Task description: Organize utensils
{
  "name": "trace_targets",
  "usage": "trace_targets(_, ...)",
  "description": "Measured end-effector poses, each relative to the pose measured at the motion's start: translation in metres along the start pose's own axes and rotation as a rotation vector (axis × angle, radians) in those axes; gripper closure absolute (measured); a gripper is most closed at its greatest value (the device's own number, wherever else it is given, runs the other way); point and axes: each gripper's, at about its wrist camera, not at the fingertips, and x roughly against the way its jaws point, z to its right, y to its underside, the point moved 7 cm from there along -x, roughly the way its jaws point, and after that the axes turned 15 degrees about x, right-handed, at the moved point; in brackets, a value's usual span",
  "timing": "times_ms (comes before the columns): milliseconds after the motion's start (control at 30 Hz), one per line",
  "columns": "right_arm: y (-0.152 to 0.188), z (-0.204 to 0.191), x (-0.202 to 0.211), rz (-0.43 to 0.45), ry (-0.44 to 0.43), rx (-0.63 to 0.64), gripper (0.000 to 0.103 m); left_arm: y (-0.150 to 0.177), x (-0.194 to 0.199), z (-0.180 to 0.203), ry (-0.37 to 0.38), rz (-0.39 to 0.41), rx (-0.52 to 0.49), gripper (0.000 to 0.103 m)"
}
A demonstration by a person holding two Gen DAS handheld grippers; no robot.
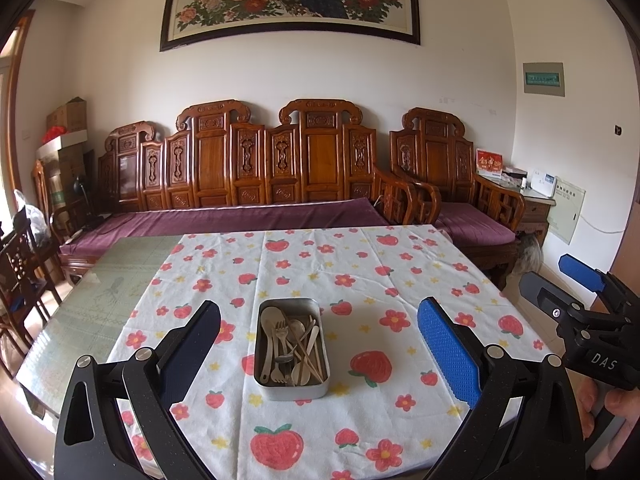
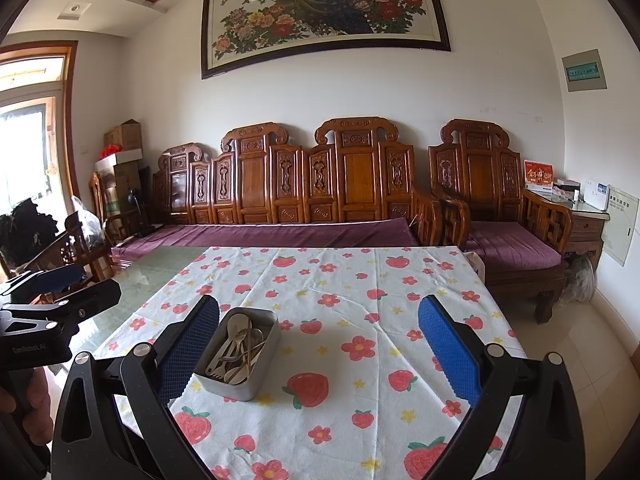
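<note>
Covering the table, a strawberry-print cloth (image 1: 360,272) fronts a carved sofa (image 1: 248,168); both hand-held grippers gape wide.

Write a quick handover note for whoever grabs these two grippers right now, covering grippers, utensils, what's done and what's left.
Left gripper: open, empty, above the table, aimed at the tin.
Right gripper: open, empty, to the right of the tin.
Utensils: spoons, forks and sticks jumbled together in the tin on the tablecloth.
Done: nothing visibly taken out or sorted.
Left: all the organizing; probably start by lifting pieces out.
</note>
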Motion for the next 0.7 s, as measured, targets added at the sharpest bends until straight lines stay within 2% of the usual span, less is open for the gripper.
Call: trace_targets(700,0.0008,-0.0005,-0.0022,-0.001,-0.002,-0.002,0.003,-0.0007,0.0016,0.0065,0.001,0.001,-0.008,0.008)
